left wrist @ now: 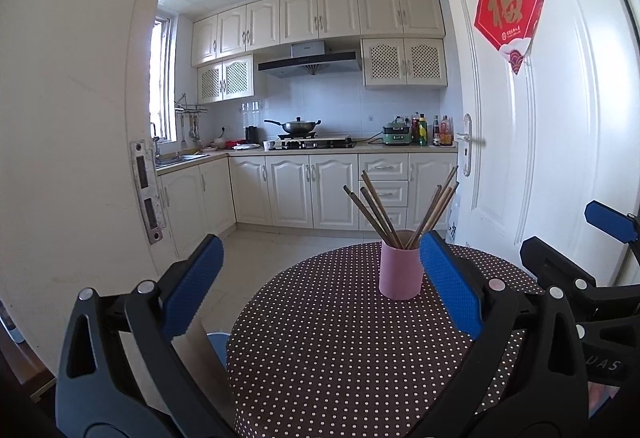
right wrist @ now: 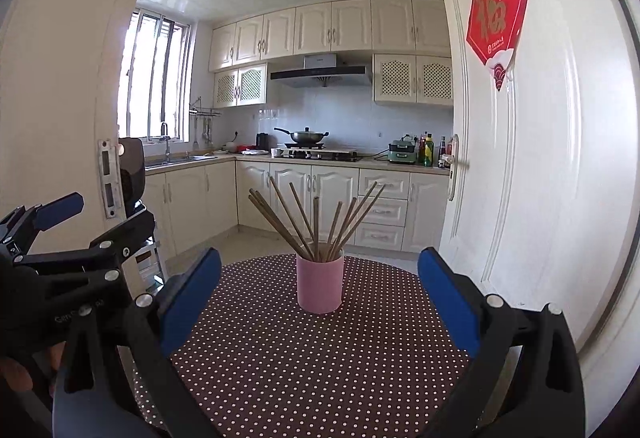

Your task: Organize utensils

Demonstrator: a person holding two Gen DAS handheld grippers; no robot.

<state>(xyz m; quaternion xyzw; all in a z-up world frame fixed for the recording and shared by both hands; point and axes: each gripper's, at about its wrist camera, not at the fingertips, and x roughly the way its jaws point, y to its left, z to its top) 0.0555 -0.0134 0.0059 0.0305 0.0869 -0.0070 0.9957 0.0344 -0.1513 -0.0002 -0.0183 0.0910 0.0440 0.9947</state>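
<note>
A pink cup (left wrist: 401, 265) stands upright on a round table with a brown polka-dot cloth (left wrist: 340, 350). Several brown chopsticks (left wrist: 380, 205) stand in the cup, fanned out. My left gripper (left wrist: 320, 278) is open and empty, short of the cup, its right finger beside the cup. In the right wrist view the same cup (right wrist: 320, 284) with its chopsticks (right wrist: 316, 222) stands at the middle of the table (right wrist: 320, 366). My right gripper (right wrist: 320, 290) is open and empty, held back from the cup. Each gripper shows at the edge of the other's view.
A white door (left wrist: 560, 157) with a red paper sign (left wrist: 510, 7) stands open on the right. A white wall with a door frame (left wrist: 80, 157) is on the left. Beyond is a kitchen with cream cabinets (left wrist: 300, 189) and a wok (left wrist: 298, 125).
</note>
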